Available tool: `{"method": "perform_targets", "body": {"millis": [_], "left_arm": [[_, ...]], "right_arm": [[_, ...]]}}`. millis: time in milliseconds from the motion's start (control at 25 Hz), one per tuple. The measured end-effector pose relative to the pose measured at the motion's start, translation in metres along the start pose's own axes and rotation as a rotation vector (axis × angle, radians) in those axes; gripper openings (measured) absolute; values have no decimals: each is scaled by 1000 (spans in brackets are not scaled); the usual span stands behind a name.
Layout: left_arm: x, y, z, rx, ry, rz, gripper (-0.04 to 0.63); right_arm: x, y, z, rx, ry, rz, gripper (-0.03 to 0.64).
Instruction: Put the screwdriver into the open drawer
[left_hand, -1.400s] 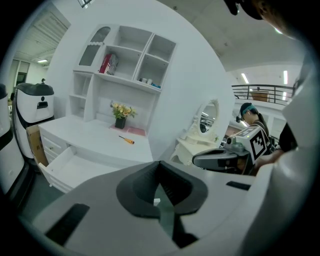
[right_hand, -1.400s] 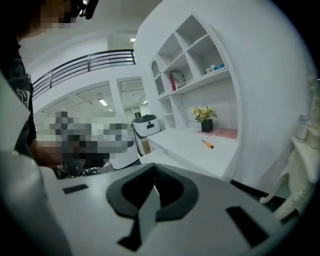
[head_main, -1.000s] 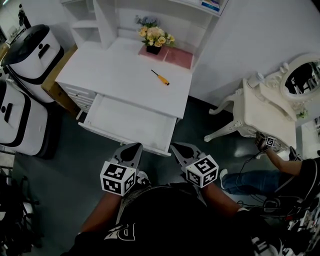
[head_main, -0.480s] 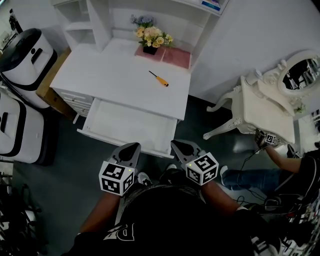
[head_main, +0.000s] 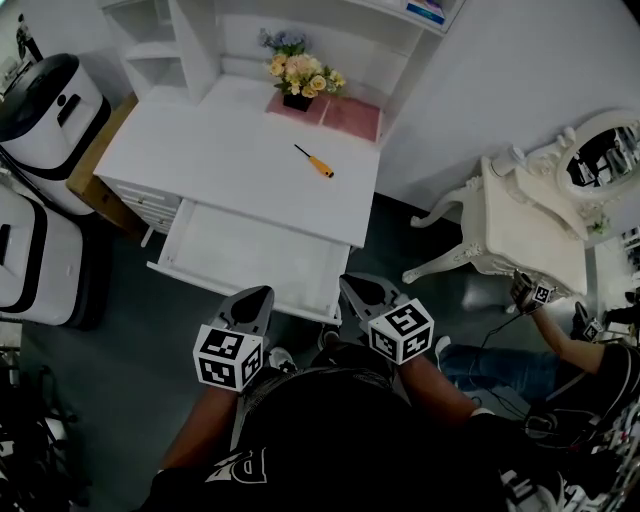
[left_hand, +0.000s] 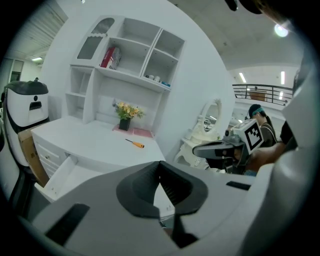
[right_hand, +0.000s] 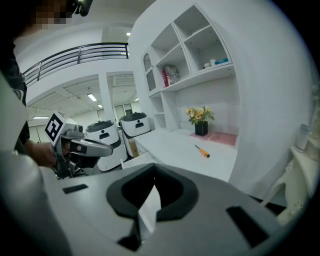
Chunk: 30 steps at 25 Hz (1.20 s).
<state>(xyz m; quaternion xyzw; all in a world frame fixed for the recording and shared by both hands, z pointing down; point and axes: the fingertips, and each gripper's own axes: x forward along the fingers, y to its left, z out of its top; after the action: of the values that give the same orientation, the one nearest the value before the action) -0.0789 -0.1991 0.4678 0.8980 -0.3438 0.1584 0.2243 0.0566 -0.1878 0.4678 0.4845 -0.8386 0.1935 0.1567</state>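
The screwdriver (head_main: 315, 163), orange handle and thin dark shaft, lies on the white desk (head_main: 210, 150) to the right of its middle, below the flowers. Under the desk's front edge the drawer (head_main: 200, 270) stands pulled out, white inside with nothing in it. Both grippers hover short of the drawer's near edge, side by side, well apart from the screwdriver. My left gripper (head_main: 256, 296) is shut and holds nothing; my right gripper (head_main: 351, 285) is likewise shut and holds nothing. The screwdriver (left_hand: 136, 144) shows small in the left gripper view and the screwdriver (right_hand: 202, 151) in the right gripper view.
A flower pot (head_main: 299, 77) and a pink mat (head_main: 352, 115) sit at the desk's back under white shelves. White machines (head_main: 45, 105) and a cardboard box (head_main: 95, 165) stand left. An ornate white vanity table (head_main: 525, 225) stands right, with another person (head_main: 560, 345) beside it.
Both grippers have edged forward toward the drawer's front, still shut. The screwdriver has stayed where it was on the desk.
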Motion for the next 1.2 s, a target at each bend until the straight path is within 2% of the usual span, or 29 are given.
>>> {"method": "perform_targets", "body": {"millis": [320, 600, 800, 1200], "left_arm": [[21, 19, 7, -33, 5, 82, 15], [31, 36, 6, -159, -6, 149, 15], [32, 44, -4, -180, 32, 217, 14], [46, 56, -16, -216, 88, 319, 15]], "right_arm": [[33, -58, 16, -49, 37, -7, 9], [87, -110, 24, -100, 81, 6, 11], [135, -145, 25, -130, 133, 10, 12], [216, -220, -1, -203, 277, -10, 28]]}}
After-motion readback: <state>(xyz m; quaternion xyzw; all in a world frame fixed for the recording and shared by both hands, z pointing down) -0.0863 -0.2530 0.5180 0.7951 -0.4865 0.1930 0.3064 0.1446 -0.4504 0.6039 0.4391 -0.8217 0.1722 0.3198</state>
